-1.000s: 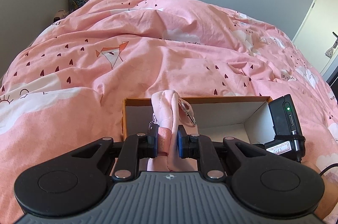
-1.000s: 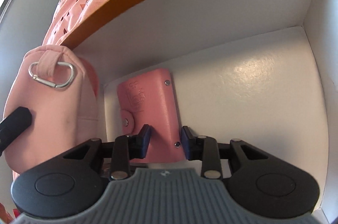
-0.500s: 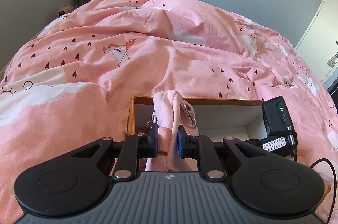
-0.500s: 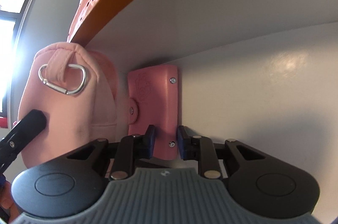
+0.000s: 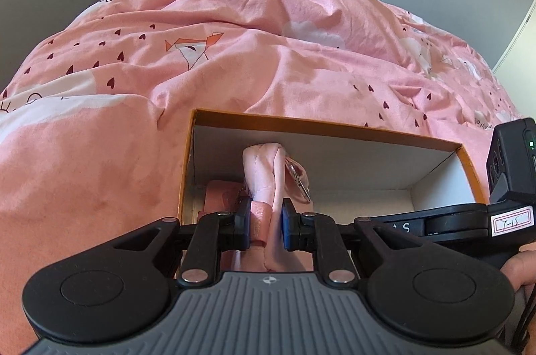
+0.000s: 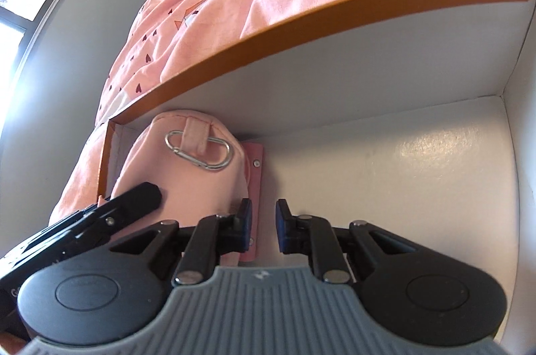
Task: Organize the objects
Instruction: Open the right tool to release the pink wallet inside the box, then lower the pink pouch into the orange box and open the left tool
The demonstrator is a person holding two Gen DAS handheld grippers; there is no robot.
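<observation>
The left gripper pinched the pink pouch inside the orange-rimmed box. The right gripper had just been narrowing, jaws parted on nothing — the pink card holder lay beside its left jaw.

Pink pouch, card holder inside box

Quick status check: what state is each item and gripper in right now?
Box: open, on the duvet.
Pink pouch: upright inside box, pinched by left gripper.
Card holder: in box beside pouch, partly hidden.
Carabiner: closed, on pouch loop.
Left gripper: shut on pouch.
Right gripper: open, jaws just been closing; card holder's edge between them, unpinched.
</observation>
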